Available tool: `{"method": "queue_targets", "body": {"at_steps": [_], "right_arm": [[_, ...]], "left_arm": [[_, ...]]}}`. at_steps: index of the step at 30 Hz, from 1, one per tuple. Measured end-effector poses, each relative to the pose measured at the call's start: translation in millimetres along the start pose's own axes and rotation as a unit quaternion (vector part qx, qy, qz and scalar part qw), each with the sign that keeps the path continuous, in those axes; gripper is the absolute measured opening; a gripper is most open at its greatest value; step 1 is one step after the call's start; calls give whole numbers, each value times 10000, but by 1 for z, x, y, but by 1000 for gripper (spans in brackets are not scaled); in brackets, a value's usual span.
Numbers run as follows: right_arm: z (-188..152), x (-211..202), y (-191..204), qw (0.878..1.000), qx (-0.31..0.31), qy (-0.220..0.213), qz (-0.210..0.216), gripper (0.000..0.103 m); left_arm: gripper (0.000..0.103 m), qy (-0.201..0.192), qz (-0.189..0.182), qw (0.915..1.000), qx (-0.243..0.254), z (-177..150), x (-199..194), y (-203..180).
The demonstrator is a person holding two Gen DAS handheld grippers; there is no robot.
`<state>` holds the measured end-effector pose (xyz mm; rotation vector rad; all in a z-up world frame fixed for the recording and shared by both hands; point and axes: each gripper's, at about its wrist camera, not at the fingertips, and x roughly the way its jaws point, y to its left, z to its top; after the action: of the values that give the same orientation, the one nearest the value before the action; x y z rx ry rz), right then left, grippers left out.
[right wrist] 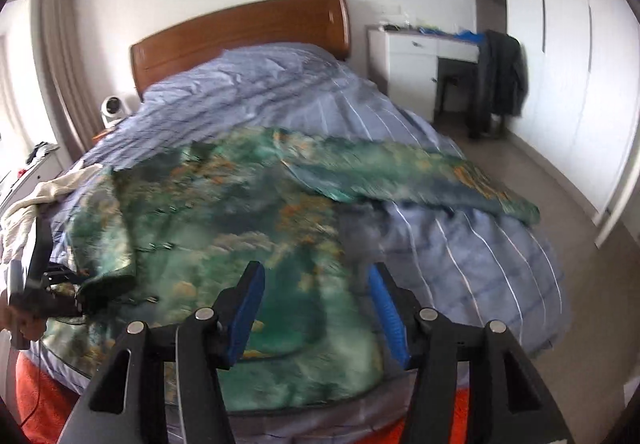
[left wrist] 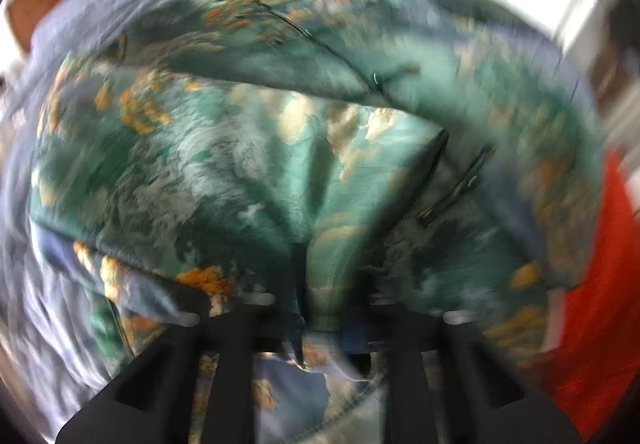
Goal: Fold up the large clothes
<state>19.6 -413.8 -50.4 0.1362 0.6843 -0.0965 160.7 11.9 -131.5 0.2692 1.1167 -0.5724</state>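
Your garment (right wrist: 224, 212) is a large, glossy, satin-like piece, green-teal with orange and cream blotches, lying spread over the near half of the bed (right wrist: 460, 244). Surface is rippled, not flat. One sleeve (right wrist: 420, 176) runs out long and narrow toward the right edge of the bed; its cuff end lies close to that edge. On the left, a section is folded back over the body, its end a rounded roll (right wrist: 108, 268).

Your left hand-held gripper (left wrist: 320, 308) is closed on a bunched fold of the garment; fabric fans out from between the fingers in soft pleats. That view is motion-blurred, so fine detail of the pinch is unclear.

Your right hand-held gripper (right wrist: 316, 308) is about half open, blue pads (right wrist: 248, 308) apart, nothing between them. It hovers over the garment's near hem, which curves along the bed's foot edge.

The duvet (right wrist: 280, 92) underneath is pale blue with thin white stripes, crinkled and puffy. Wooden headboard (right wrist: 240, 32) at the far end. A cream cloth (right wrist: 36, 200) is heaped at the bed's left edge. Bare floor (right wrist: 560, 204) to the right of the bed, with a white desk (right wrist: 416, 56) and a dark coat (right wrist: 502, 76) hung well beyond it.
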Motion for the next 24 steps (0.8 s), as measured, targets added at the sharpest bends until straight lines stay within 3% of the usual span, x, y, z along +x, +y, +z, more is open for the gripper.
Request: {"method": "queue_targets", "body": {"at_steps": [4,8,9,11,12,13,15,16,17,19,22,24], "right_arm": [[6,-1,17,9997,-186,-78,133,56],[7,0,27,9991,-332,-90,252,56],[7,-1,28,9990,-336,-96,279,56],[9,0,29,9989,-338,-118,305,56],[9,0,30,9989,-343,-125,297,56],[10,1,30,9989,-345,-134,290,56],[11,2,28,9989,-353,-139,274,56],[12,3,26,9990,-353,-128,261,56],[12,4,24,9990,-345,-114,254,56],[11,8,15,9993,-283,-14,247,63],[6,24,-11,9986,-73,392,344,66],[-3,40,-31,9962,5,802,353,66]], "left_arm": [[11,-816,-20,9947,-628,3,-74,32],[13,-1791,608,9685,-1619,-17,-176,110],[15,-1966,867,9579,-1902,-25,-196,130],[26,-2305,1397,9226,-2760,-53,-234,182],[38,-2435,1629,9023,-3161,-69,-246,202],[51,-2579,1896,8749,-3634,-92,-259,225],[55,-2607,2204,8429,-4159,-125,-265,244],[55,-2519,2282,8360,-4307,-137,-261,246],[55,-2445,2284,8352,-4365,-145,-254,243],[63,-2238,2134,8445,-4373,-158,-232,226],[79,-1741,1372,8799,-4204,-162,-168,178],[80,-1373,684,9042,-3986,-155,-125,149]]}}
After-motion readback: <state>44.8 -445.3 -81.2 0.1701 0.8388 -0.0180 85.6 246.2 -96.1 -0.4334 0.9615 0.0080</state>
